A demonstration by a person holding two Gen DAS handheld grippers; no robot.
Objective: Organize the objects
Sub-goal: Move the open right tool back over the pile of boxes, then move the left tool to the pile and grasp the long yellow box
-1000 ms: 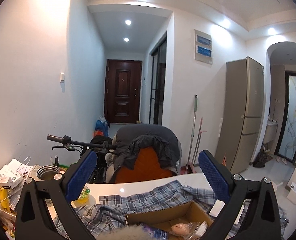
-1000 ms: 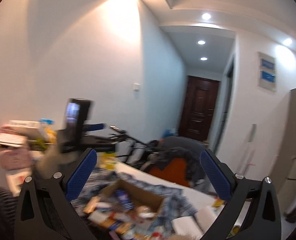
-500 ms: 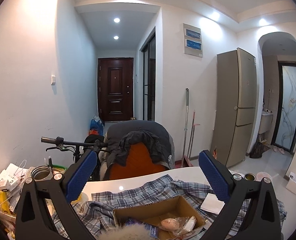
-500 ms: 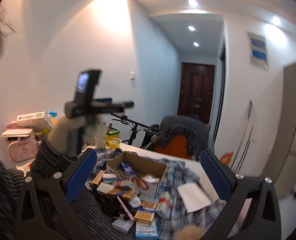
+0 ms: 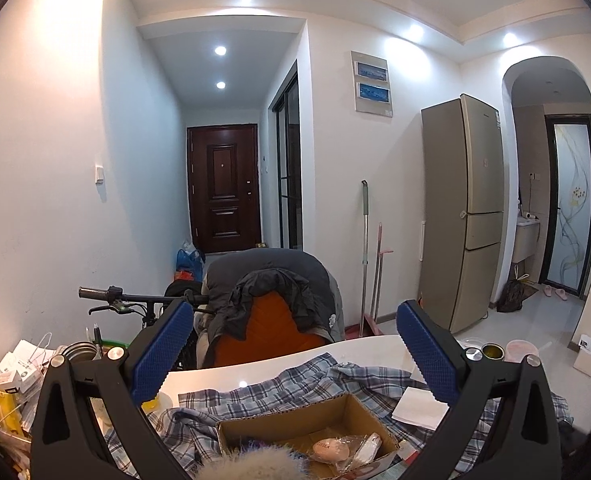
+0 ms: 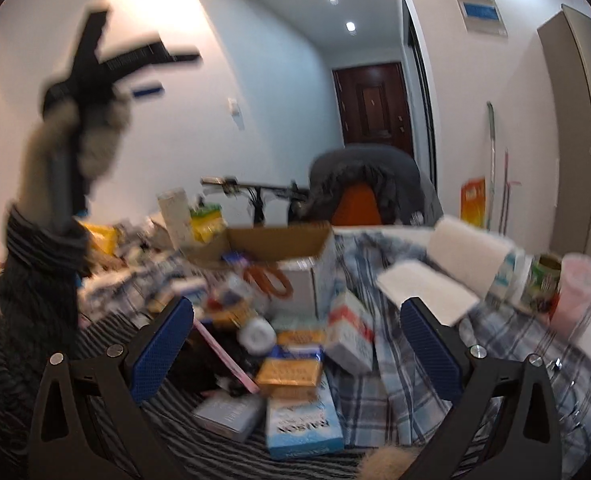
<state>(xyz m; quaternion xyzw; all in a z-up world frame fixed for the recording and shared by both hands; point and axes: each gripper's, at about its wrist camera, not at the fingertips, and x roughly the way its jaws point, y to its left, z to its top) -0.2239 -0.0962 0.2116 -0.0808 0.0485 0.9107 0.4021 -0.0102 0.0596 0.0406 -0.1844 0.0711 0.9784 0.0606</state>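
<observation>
Table (image 5: 255, 372) was white, mostly covered by a plaid cloth (image 6: 379, 392) with clutter piled on it. Fridge (image 5: 465, 216) stood well beyond it against the far wall; a chair draped with a dark jacket (image 5: 271, 300) sat just behind the table edge.

Cardboard box (image 6: 271, 244) was open on the cloth, orange-handled scissors (image 6: 269, 280) leaning at its front; in the left wrist view a bagged round item (image 5: 329, 448) lay inside it. In front of the box: a loose heap of small packages, including a blue-white box (image 6: 303, 424), a gold pack (image 6: 289, 374), a red-white carton (image 6: 349, 332) and a white roll (image 6: 257, 334). White paper (image 6: 427, 290) lay on the cloth to the right, with a tin can (image 6: 543, 280) and pink cup (image 6: 579, 292) near the table edge.

Left gripper (image 5: 295, 350) was spread wide, nothing between the fingers, held high over the box. Right gripper (image 6: 297, 344) was also spread wide and empty, above the package heap. Right view was motion-blurred.
</observation>
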